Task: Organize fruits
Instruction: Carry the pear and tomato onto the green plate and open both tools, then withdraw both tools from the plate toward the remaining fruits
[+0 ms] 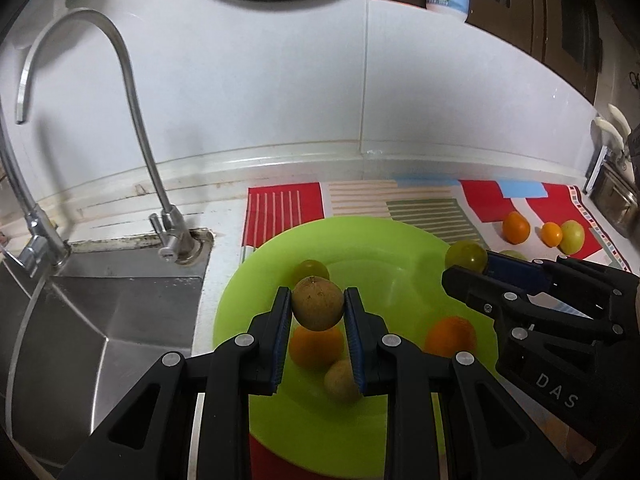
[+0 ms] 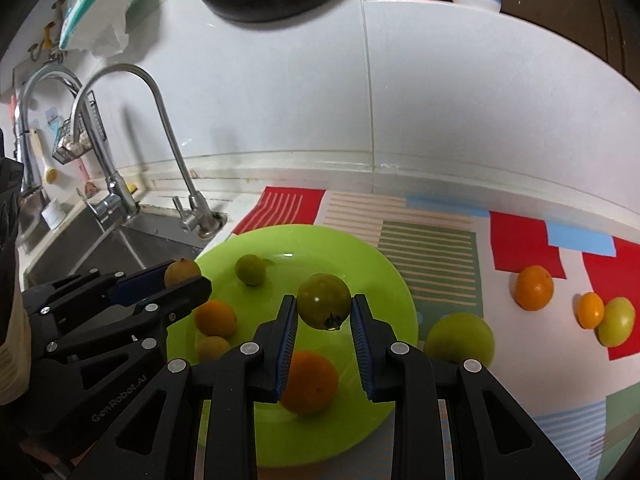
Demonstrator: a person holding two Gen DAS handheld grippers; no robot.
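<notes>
A lime green plate point(image 1: 384, 248) point(image 2: 372, 268) lies on a patterned mat. My left gripper point(image 1: 318, 308) point(image 2: 188, 276) is shut on a small brown round fruit point(image 1: 317, 307) point(image 2: 181, 271) above the plate's left side. My right gripper point(image 2: 324, 307) point(image 1: 466, 262) is shut on a green tomato point(image 2: 324, 305) point(image 1: 466, 255) above the plate's middle. On the plate lie a small green fruit point(image 2: 250, 269) point(image 1: 314, 269), two oranges point(image 2: 310, 382) point(image 2: 215, 317) and a small brown fruit point(image 2: 212, 347) point(image 1: 340, 380).
On the mat point(image 2: 432, 236) right of the plate lie a green apple point(image 2: 460, 338), two oranges point(image 2: 533, 287) point(image 2: 591, 309) and a yellow-green fruit point(image 2: 618, 321). A steel sink point(image 1: 100, 320) with taps point(image 1: 132, 92) is at the left. A white tiled wall point(image 1: 280, 80) stands behind.
</notes>
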